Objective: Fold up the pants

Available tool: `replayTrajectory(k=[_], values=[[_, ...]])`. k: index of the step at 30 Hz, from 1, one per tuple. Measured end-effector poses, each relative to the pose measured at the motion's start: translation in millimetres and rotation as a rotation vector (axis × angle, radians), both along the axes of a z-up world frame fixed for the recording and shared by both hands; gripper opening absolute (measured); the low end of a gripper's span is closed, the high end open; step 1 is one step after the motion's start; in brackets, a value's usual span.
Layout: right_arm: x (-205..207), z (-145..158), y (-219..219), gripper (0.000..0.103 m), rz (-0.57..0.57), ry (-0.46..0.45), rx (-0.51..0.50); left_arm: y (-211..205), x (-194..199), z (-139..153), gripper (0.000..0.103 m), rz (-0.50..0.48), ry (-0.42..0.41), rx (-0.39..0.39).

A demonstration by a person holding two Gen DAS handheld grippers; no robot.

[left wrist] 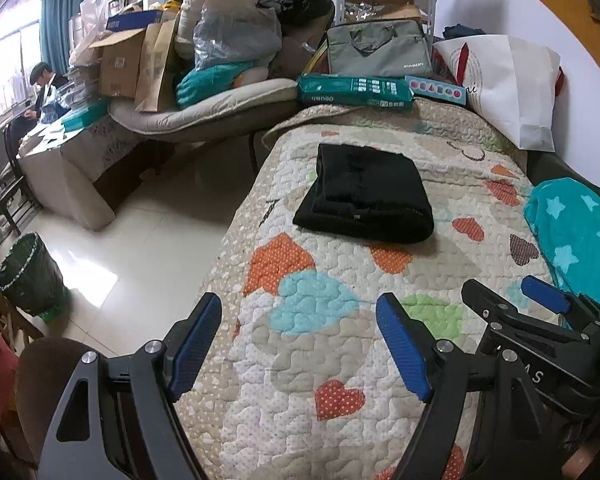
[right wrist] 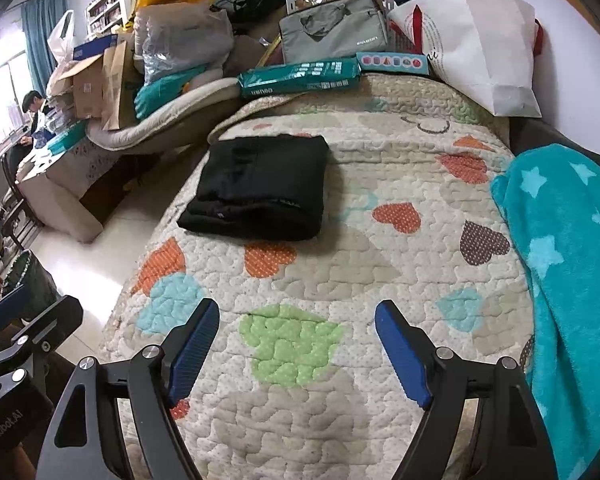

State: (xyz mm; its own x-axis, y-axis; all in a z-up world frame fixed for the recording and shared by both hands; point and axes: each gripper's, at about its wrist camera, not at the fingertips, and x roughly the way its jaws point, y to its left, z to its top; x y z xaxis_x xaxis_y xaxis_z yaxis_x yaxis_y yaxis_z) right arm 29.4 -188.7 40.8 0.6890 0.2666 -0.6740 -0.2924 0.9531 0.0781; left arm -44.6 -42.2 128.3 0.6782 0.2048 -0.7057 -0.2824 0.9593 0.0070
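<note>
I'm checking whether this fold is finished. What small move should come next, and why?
Probably none on the cloth: just draw both grippers back a little. The black pants already lie as a compact folded bundle on the quilt, apart from the teal blanket. The left gripper and right gripper are open, empty, and short of the pants.

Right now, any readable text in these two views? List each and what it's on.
"deueb": green pack, printed upside down; its other print is too small.
"PASON", roughly, blurred: grey bag.
"S", plus unclear letters: right gripper body, seen in the left view.
Mirrored lettering, unreadable: left gripper body, seen in the right view.
White bag script and pants tag: too small.
</note>
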Motion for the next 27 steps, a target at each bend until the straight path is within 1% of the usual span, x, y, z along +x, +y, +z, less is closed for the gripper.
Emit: replayTrajectory(k=[4,7,11,16,27], values=[[-2.4,-13.8,-3.9,0.086,-0.017,0.022,-0.042,2.8,-1.1,-3.4,0.079,0.013,0.007,-0.005],[-1.4,-19.5,-6.5,0.086,-0.017,0.042,-0.041,2.9,-0.4,-7.3,0.079,0.016,0.019,-0.013],[-0.7,-20.8,-6.3,0.086,-0.010,0.045,-0.035,0.6,-0.6,-10.2,0.079,0.009,0.029,-0.009],[-2.1,-26.5,-0.8,0.086,0.002,0.063,-0.046,-1.5,-3.2,-9.1,0.079,0.003,0.019,-0.011],[-7.7,-26.8,7.9,0.086,0.022,0.046,-0.078,5.3,-8.8,-9.7,0.079,0.018,0.019,-0.038]])
